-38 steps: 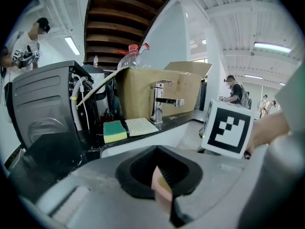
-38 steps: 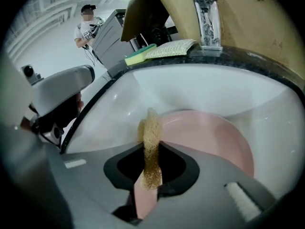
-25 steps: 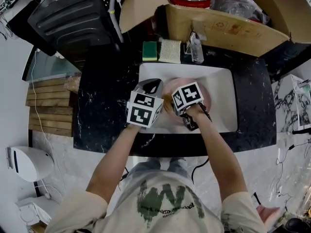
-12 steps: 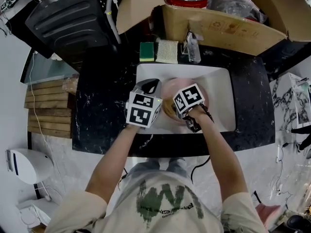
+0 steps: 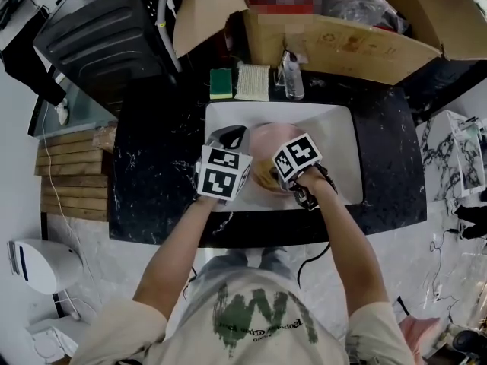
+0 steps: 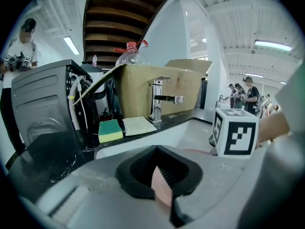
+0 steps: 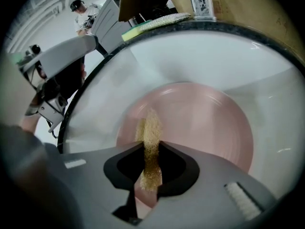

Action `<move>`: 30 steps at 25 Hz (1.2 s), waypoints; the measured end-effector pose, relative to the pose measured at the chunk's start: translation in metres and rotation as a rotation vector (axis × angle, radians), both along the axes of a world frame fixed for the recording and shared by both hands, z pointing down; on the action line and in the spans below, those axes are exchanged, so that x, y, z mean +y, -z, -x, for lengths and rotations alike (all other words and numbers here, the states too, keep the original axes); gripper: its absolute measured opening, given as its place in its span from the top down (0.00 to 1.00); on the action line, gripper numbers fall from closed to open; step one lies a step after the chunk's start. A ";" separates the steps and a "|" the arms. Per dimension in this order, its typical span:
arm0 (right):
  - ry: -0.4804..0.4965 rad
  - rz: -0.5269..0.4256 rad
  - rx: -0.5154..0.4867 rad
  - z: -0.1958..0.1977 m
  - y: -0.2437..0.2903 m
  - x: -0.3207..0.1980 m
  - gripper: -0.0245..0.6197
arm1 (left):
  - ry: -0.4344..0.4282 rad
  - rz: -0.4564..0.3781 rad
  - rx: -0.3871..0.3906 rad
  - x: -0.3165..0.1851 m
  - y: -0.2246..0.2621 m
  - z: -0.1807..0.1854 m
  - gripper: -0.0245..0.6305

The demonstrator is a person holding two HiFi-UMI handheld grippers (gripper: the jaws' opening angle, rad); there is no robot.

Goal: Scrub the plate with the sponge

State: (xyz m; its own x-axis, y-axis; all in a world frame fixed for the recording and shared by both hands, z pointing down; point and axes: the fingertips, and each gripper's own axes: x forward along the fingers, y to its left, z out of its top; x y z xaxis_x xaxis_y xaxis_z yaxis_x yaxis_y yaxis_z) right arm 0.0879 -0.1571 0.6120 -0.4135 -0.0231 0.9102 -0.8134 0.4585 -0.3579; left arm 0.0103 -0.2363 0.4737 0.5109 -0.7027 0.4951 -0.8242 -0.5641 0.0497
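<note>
Sink [image 5: 335, 143]: white basin set in a black counter [image 5: 152, 166]. All positions are given relative to the sink.

Plate [image 5: 266, 139]: pink, inside the sink, left of the basin's middle.

Left gripper [image 5: 230, 137]: over the sink's left part. In the left gripper view its jaws are pressed onto a thin pink edge, the rim of the plate [image 6: 162, 187], so the left gripper [image 6: 159, 175] is pinching the plate.

Right gripper [image 5: 268, 175]: over the sink's near middle, just beside the left gripper. In the right gripper view the jaws of the right gripper [image 7: 150, 166] are clamped on a yellowish, grainy sponge [image 7: 150, 142]. The sponge's far end lies against the face of the plate [image 7: 205, 123], toward the plate's left side.

Behind the sink, on the counter: a green-and-yellow spare sponge [image 5: 221, 83] at the back-left corner, with a white mesh cloth [image 5: 253, 82] touching or just beside it. The faucet [image 6: 159, 101] stands at the back rim, and a cardboard box [image 5: 342, 40] sits behind the faucet. A black appliance [image 5: 106, 33] is well to the sink's back-left.
</note>
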 end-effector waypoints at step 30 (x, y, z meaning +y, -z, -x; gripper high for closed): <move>-0.029 -0.030 0.158 -0.101 -0.001 -0.013 0.86 | 0.038 0.004 -0.010 -0.002 0.000 -0.025 0.96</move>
State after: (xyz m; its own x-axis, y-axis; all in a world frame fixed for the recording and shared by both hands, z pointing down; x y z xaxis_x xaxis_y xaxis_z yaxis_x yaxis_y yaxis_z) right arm 0.1885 -0.1703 0.6129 -0.2636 -0.0609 0.9627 -0.8715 0.4429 -0.2106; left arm 0.0358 -0.2383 0.4738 0.4785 -0.7198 0.5029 -0.8456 -0.5321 0.0431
